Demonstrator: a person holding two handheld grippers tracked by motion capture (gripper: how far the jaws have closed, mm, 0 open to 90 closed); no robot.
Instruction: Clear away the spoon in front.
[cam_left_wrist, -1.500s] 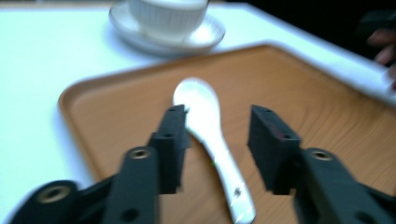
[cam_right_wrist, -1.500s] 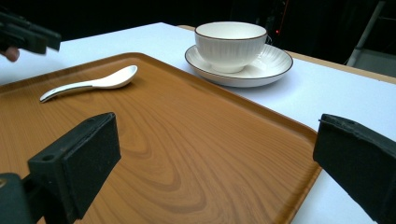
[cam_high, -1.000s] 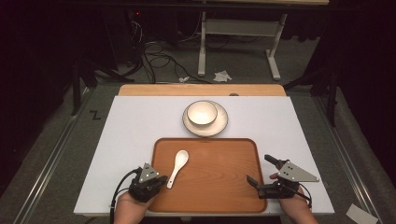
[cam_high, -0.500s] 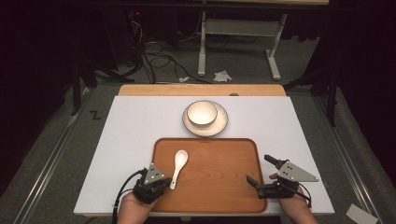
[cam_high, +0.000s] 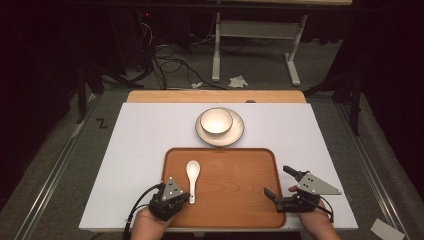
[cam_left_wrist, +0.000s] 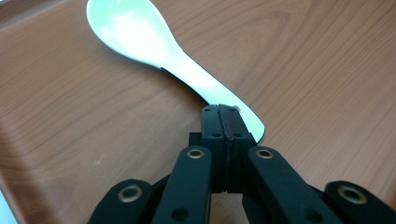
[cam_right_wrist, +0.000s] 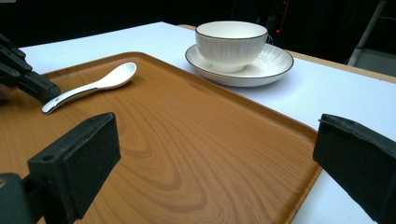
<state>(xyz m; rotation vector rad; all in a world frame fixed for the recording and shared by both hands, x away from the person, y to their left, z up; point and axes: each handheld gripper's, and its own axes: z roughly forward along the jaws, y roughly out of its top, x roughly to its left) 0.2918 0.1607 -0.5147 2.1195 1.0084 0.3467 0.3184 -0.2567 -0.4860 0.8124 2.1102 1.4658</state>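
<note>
**Here, closed jaws at the spoon handle on the wooden tray**

Here the wooden tray (cam_high: 235, 200) is the landmark — it lies at the near side of the white table top (cam_high: 145, 135), and its near rim is close to the near edge of the table. One white spoon (cam_high: 192, 174) lies in the left part of the tray, with the bowl end pointing to the far rim and the handle end pointing to the near rim. The left gripper (cam_high: 186, 197) is over the near left corner of the tray; its jaws are pressed together with nothing between them, and in the left gripper view the tips (cam_left_wrist: 223, 122) are right at the handle end of the spoon (cam_left_wrist: 154, 49), above it. Whether they touch it I cannot tell.

The right gripper (cam_high: 280, 182) is at the near right corner of the tray, with its jaws spread wide and empty, over the right rim. Between the spoon and this gripper the tray floor is bare, so there is open room in the middle and right part.

Beyond the far rim of the tray stands one cup (cam_high: 216, 120) on one saucer (cam_high: 236, 134), apart from the tray. Left and right of the tray the white top is free up to its edges.

On the grey floor (cam_high: 60, 165) left of the table there is a dark mark (cam_high: 102, 123) — it reads like a letter Z.
</note>
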